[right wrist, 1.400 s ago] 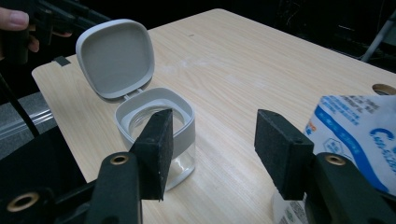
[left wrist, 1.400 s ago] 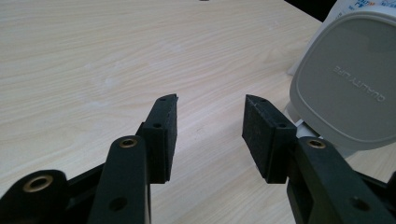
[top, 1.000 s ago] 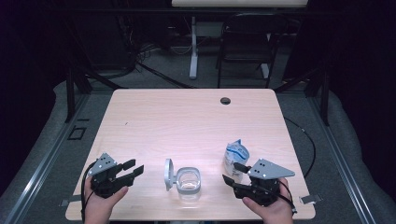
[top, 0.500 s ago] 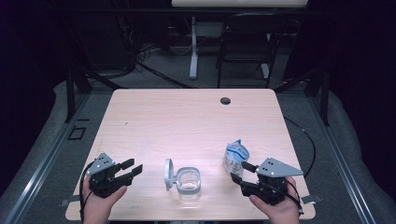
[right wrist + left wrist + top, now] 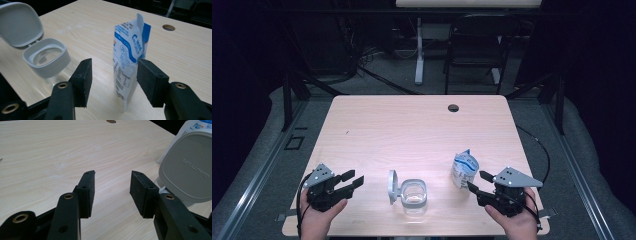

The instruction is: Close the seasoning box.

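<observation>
Right gripper view: the right gripper [image 5: 112, 82] rises from the bottom edge with its jaws wide. Just beyond them, toward the right jaw, a blue-and-white pouch [image 5: 128, 62] stands upright on the counter [image 5: 87, 22]; neither pad presses it. These jaws have just been opening a little. At the upper left sits a clear jar [image 5: 46, 58] with its grey hinged lid [image 5: 18, 23] flipped up. In the left gripper view, the left gripper [image 5: 112, 192] holds its jaws wide over bare wood, with that lid at the right edge.
</observation>
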Action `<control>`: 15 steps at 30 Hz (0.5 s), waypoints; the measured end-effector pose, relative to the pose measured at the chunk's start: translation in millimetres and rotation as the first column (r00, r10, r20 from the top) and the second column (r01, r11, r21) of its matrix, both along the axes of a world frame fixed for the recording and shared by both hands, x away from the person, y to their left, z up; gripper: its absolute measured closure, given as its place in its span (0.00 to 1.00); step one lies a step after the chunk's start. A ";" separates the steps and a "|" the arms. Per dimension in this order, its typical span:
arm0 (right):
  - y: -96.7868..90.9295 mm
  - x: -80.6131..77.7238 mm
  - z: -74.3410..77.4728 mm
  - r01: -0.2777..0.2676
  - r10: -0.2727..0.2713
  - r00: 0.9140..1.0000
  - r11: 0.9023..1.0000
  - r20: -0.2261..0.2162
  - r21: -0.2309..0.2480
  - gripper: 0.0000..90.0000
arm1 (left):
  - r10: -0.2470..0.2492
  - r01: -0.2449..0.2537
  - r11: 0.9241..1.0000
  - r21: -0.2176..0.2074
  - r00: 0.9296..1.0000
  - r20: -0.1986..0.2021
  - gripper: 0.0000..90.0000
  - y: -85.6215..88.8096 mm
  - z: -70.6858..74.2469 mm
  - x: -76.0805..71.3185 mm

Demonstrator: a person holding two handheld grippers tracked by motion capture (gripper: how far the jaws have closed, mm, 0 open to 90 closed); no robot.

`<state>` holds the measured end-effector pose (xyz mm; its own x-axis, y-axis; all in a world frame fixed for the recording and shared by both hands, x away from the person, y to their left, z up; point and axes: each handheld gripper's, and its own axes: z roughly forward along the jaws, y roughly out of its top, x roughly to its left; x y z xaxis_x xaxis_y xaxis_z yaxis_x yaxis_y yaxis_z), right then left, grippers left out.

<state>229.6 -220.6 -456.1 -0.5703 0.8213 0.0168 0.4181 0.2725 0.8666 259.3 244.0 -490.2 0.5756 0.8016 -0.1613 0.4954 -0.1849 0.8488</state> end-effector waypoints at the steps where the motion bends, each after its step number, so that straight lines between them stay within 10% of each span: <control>1: -0.3 0.5 -0.6 0.007 -0.007 1.000 1.000 -0.002 -0.009 0.50 | -0.001 0.001 1.000 0.002 1.000 -0.005 0.62 0.3 -0.2 -0.1; 15: -2.4 17.7 -17.5 0.069 -0.069 0.998 0.997 -0.003 -0.032 0.42 | 0.002 -0.002 1.000 -0.007 1.000 -0.013 0.62 2.3 -1.5 0.5</control>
<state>247.3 -223.0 -473.6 -0.5121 0.8589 -0.0079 0.4399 0.2702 0.8564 259.8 246.3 -491.7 0.5718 0.8017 -0.1741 0.5065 -0.1780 0.8436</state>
